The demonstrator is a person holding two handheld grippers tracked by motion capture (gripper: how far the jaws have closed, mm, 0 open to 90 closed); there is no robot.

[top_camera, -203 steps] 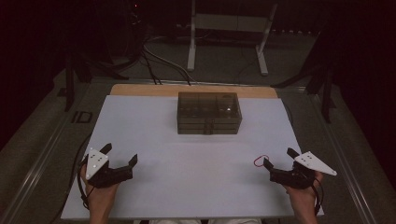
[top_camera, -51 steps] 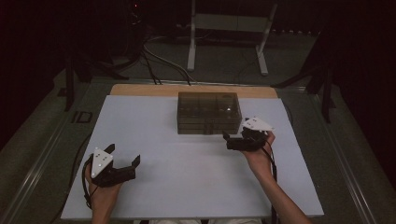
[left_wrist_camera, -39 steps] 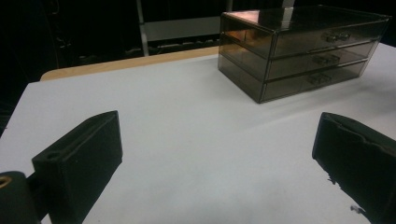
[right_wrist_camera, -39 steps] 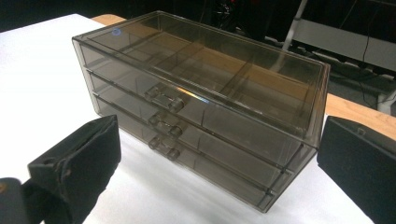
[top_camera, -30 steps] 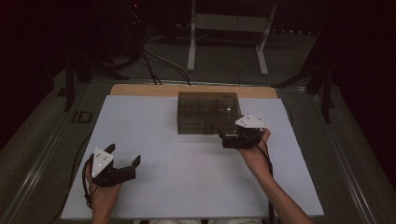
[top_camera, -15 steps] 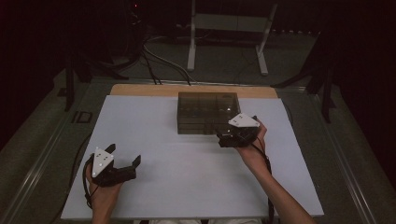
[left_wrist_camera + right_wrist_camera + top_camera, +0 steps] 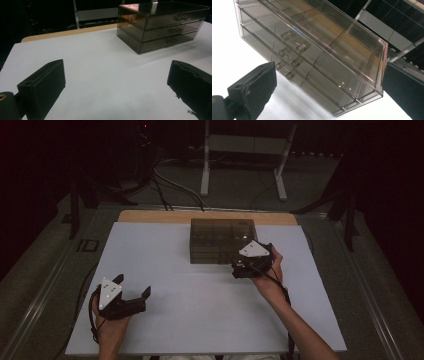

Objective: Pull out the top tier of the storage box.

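My left gripper (image 7: 131, 293) sits near the front-left of the white table (image 7: 165, 270), jaws spread wide, nothing between them, well apart from the drawer box (image 7: 220, 239). My right gripper (image 7: 240, 268) is up against the box's front right corner, tilted, jaws wide apart and not clamped on anything; whether a jaw touches the box I can't tell. The box is smoky clear plastic with three drawers, all pushed in, paired knobs (image 7: 291, 43) facing me. It stands at the table's far middle.

Left gripper (image 7: 131, 290) low, right gripper (image 7: 243, 266) forward, jaws both apart
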